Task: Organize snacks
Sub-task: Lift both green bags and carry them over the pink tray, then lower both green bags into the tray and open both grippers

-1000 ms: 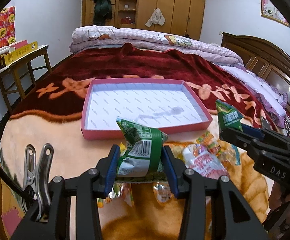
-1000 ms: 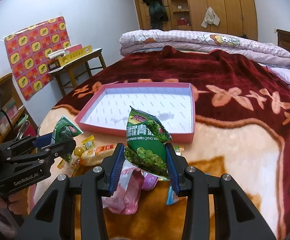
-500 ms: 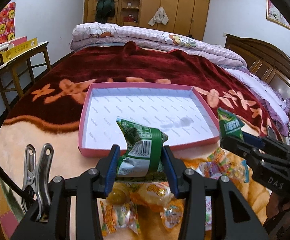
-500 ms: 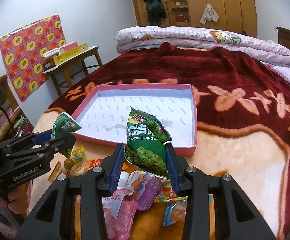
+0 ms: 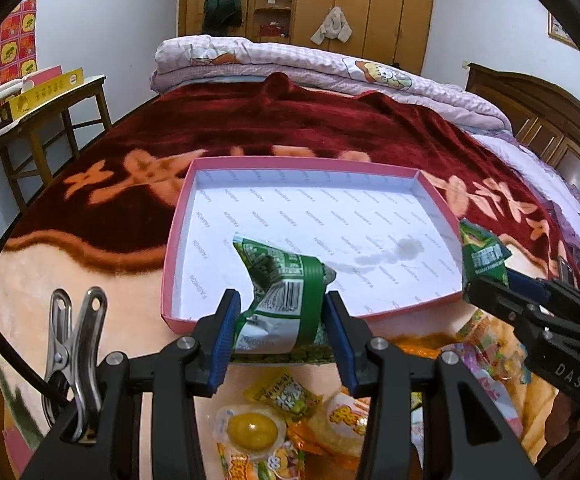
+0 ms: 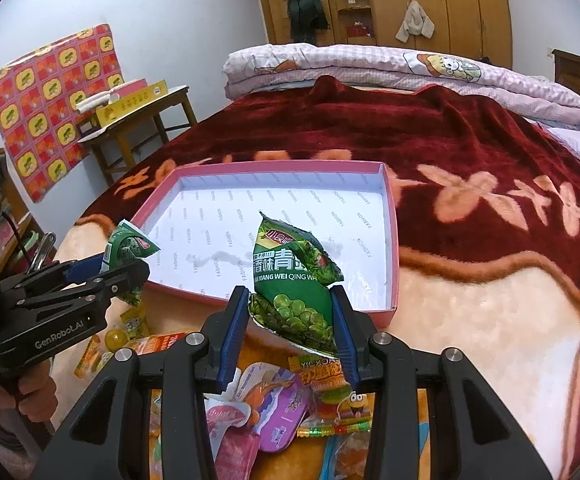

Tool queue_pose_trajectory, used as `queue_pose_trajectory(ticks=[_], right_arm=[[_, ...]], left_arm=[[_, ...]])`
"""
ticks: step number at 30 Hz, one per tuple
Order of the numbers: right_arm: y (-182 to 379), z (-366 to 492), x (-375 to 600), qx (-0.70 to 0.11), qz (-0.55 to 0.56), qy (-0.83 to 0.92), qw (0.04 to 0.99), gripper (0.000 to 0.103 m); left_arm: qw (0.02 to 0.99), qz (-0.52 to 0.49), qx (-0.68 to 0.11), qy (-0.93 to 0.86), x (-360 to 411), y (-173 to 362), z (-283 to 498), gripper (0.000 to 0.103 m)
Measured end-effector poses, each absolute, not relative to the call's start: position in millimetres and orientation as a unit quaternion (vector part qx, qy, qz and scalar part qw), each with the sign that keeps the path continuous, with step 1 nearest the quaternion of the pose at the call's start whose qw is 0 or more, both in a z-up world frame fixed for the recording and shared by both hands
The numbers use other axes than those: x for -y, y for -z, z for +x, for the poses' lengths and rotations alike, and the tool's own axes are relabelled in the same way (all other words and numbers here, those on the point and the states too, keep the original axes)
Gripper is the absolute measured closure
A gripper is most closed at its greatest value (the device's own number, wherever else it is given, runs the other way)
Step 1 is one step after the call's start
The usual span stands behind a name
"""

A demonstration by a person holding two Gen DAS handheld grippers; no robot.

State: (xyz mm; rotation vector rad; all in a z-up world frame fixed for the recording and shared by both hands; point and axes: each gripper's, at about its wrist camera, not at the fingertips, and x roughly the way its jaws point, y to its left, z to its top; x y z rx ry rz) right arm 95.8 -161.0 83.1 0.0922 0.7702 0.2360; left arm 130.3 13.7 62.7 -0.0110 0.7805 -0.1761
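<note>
Left wrist view – left gripper [image 5: 280,334] pinches a green snack bag [image 5: 286,300] over the pink tray's [image 5: 178,240] near edge. Right gripper [image 6: 288,330] pinches a green pea bag [image 6: 293,280] at that edge – loose snacks [image 6: 274,408] lie below.

My right gripper [image 6: 290,316] pinches a green pea packet [image 6: 291,280] over the pink tray's [image 6: 391,240] near rim, loose snacks [image 6: 274,412] below.

Left wrist view: sits behind the left tool [image 5: 280,334], looking forward and down along its fingers, close over the bed [image 5: 329,128]. Right wrist view: same arrangement behind the right tool [image 6: 290,330], set further right. Both face the wardrobe [image 6: 429,0]. Shared: the pink tray [image 5: 290,162], red blanket [image 6: 469,140], and each other's tool at the frame edge.
</note>
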Motion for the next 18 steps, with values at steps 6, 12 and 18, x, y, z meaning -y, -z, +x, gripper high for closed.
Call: queue_pose_trajectory(ticks=[6, 12, 18], right_arm=[[-76, 104, 161, -0.381, 0.045, -0.112, 0.917, 0.061], [-71, 111, 162, -0.384, 0.044, -0.110, 0.916, 0.061], [-71, 113, 162, -0.383, 0.044, -0.111, 0.916, 0.061]], left_arm=[[0.920, -0.006, -0.384, 0.079, -15, -57, 141, 0.058], [0.924, 0.004, -0.376, 0.075, -14, -55, 145, 0.058], [0.923, 0.003, -0.378, 0.078, -14, -54, 150, 0.058]])
